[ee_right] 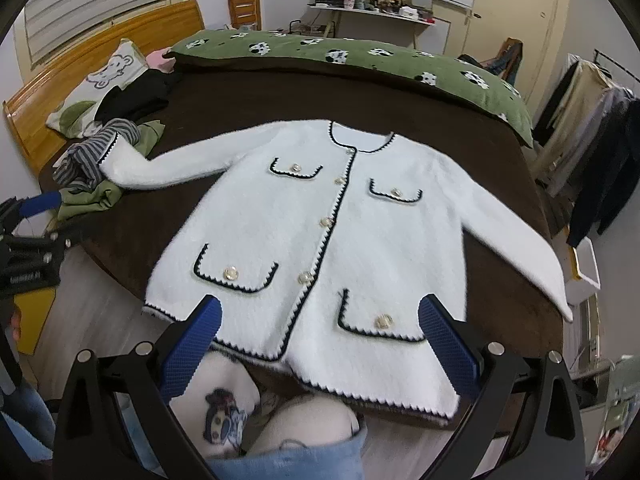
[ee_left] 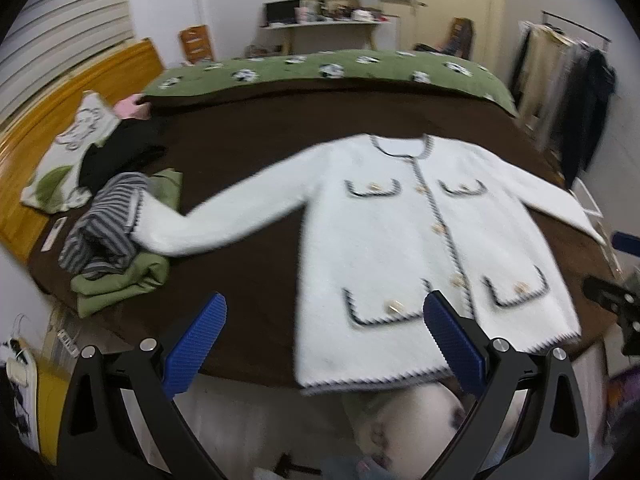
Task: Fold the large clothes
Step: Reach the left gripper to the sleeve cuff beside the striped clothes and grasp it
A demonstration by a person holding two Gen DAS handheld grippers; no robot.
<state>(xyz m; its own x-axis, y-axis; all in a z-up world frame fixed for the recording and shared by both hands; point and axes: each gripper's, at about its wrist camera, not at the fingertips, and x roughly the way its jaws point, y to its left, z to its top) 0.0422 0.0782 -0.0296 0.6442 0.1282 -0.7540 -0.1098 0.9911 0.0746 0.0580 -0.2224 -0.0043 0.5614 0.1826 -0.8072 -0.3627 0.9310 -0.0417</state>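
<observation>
A white fluffy cardigan (ee_left: 380, 240) with dark trim, gold buttons and several pockets lies flat, face up, on the brown bed cover (ee_left: 248, 152), sleeves spread to both sides. It also shows in the right wrist view (ee_right: 320, 240). My left gripper (ee_left: 325, 312) is open and empty, held above the hem's left part. My right gripper (ee_right: 320, 312) is open and empty, held above the hem near the lower right pocket. Its left sleeve end rests against a pile of clothes.
A pile of striped, green and black clothes (ee_left: 116, 224) lies at the bed's left, also in the right wrist view (ee_right: 100, 168). A green panda blanket (ee_right: 360, 60) lies along the far side. Pillows and a wooden headboard (ee_left: 60, 92) stand left, a clothes rack (ee_right: 592, 128) right.
</observation>
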